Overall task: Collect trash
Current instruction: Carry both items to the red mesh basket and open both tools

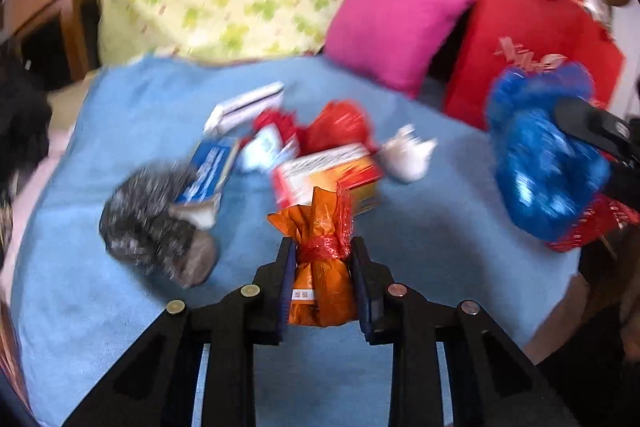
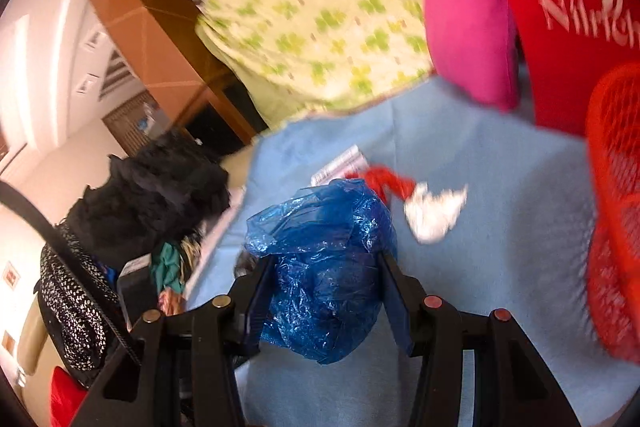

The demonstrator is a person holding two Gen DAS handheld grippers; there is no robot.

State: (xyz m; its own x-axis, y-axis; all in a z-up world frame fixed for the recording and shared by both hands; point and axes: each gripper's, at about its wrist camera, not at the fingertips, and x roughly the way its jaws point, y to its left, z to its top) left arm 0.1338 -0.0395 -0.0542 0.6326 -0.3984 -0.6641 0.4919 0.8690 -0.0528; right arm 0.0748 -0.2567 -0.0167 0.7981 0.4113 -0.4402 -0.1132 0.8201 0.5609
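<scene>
A: Pinching an orange wrapper (image 1: 320,267), the left gripper (image 1: 322,263) has its pads pressed on both sides, right at the red tie, low in the middle of the left wrist frame.

B: And the right gripper (image 2: 326,291)?

A: Clamped on a crumpled blue plastic bag (image 2: 320,267) at the lower centre of the right wrist frame; the bag bulges out between the fingers.

B: Where is the remaining trash?

A: On the blue blanket (image 1: 120,291), around the middle of the left frame: a red-and-white box (image 1: 328,171), a blue-and-white carton (image 1: 208,171), a white crumpled paper (image 1: 408,155), red wrapping (image 1: 336,127) and a grey fuzzy item (image 1: 152,223) at centre left.

B: Anything at the right edge?

A: A red mesh basket (image 2: 616,211) fills the right side of the right frame, with a red bag (image 2: 560,7) and pink cushion (image 2: 468,23) above it.
</scene>
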